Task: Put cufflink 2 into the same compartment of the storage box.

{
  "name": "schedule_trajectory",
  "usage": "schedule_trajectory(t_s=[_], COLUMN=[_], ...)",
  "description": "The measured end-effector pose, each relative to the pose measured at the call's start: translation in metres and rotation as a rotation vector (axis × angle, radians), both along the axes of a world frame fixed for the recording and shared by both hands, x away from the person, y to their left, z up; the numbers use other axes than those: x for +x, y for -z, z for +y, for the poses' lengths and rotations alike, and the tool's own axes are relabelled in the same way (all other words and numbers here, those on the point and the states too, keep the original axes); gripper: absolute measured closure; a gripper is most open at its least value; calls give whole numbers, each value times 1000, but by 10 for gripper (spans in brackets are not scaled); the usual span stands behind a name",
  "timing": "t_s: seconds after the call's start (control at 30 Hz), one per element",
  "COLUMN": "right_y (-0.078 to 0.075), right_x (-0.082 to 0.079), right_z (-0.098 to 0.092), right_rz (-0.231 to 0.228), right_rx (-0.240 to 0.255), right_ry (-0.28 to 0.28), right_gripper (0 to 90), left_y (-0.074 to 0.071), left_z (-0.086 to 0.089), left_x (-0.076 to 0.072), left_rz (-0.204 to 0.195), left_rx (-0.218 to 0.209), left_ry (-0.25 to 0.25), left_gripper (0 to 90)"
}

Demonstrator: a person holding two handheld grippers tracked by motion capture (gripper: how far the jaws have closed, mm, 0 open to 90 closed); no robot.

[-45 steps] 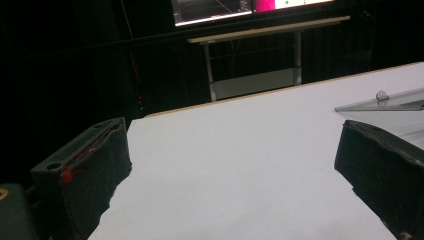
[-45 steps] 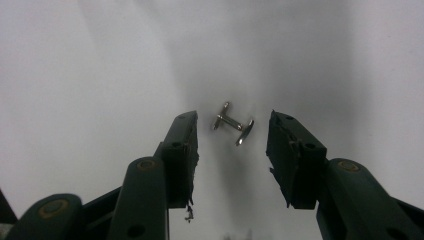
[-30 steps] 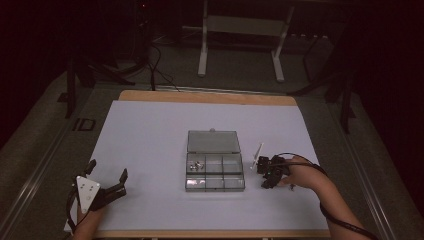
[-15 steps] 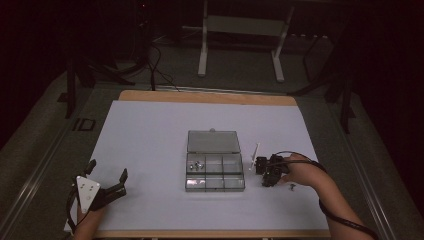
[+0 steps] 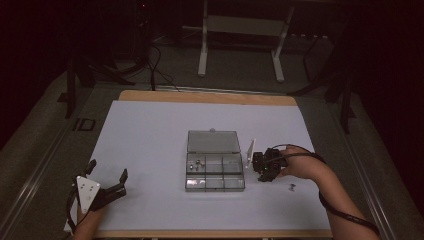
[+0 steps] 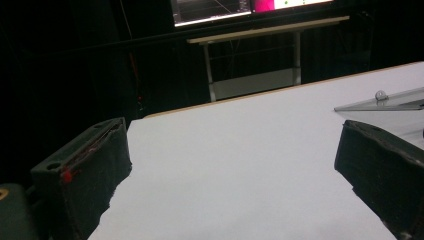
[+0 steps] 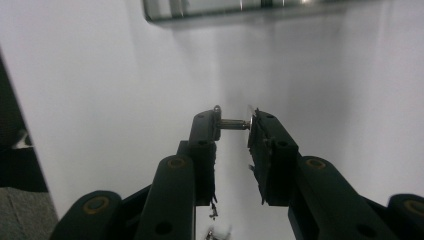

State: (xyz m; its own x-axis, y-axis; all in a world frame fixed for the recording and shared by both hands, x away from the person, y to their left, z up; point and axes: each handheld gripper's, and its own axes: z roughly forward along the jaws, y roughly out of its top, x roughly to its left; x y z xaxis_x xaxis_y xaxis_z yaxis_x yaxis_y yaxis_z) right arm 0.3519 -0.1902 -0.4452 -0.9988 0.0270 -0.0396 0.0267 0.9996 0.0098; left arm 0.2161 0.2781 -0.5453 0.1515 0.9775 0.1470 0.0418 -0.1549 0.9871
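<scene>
A clear compartment box lies mid-table with its lid open flat behind it; a few small metal parts sit in its rear left cells. Just right of the box, my right gripper is shut on a small metal bolt. In the right gripper view the bolt spans the gap between the jaw tips of the right gripper, lifted off the white sheet. My left gripper rests at the table's front left, open and holding nothing. In the left gripper view, the left gripper has its jaws spread wide over bare sheet.
One loose bolt lies on the sheet right of my right hand. A short white strip stands by the box's right side. The box's edge shows ahead of the right jaws. The lid's corner shows at the right of the left gripper view.
My right gripper has lifted off the sheet and shifted slightly left toward the box. The left gripper has stayed put.
</scene>
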Motion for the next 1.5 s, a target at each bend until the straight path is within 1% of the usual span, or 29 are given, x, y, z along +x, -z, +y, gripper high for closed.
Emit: schedule_trajectory(t_s=[0.1,0.13,0.17,0.2,0.33,0.4,0.47,0.67,0.7,0.73,0.77,0.83,1.0,1.23,1.3,1.33,1.5], right_y=[-3,-10,-13,-15,-24,-26,-29,-33,-33,-33,-33,-34,-34,-25,-23,-23,-19], right_x=[-1,-2,-2,-3,-5,-5,-7,-10,-11,-11,-11,-13,-15,-18,-20,-20,-19], right_z=[2,8,11,14,24,30,36,58,62,66,70,77,95,119,127,127,136], right_rz=[-4,-6,-2,-8,-13,-19,-22,-26,-24,-30,-30,-35,-31,-24,-16,-16,-12], right_rx=[4,13,14,16,29,41,39,68,72,75,76,72,73,76,87,87,122], right_ry=[-8,-30,-30,-40,-51,-73,-84,-127,-130,-149,-155,-170,-208,-270,-276,-276,-285], right_gripper=[719,720,720,720,720,720,720,719,719,719,720,719,719,719,719,719,719], left_y=[0,0,0,0,0,0,0,0,0,0,0,0,0,0,0,0,0], left_z=[0,0,0,0,0,0,0,1,1,1,1,1,1,1,1,1,1], left_x=[0,0,0,0,0,0,0,0,0,0,0,0,0,0,0,0,0], left_rz=[0,0,0,0,-1,0,2,1,2,2,1,1,-1,0,0,-1,0], left_rx=[0,0,0,0,2,0,0,-3,-3,-3,-3,-3,-2,-3,-3,-4,-4], left_ry=[0,-1,-1,-1,0,0,0,1,2,2,2,3,5,7,7,7,8], left_gripper=[24,24,24,24,24,24,24,24,24,24,24,24,24,24,24,24,24])
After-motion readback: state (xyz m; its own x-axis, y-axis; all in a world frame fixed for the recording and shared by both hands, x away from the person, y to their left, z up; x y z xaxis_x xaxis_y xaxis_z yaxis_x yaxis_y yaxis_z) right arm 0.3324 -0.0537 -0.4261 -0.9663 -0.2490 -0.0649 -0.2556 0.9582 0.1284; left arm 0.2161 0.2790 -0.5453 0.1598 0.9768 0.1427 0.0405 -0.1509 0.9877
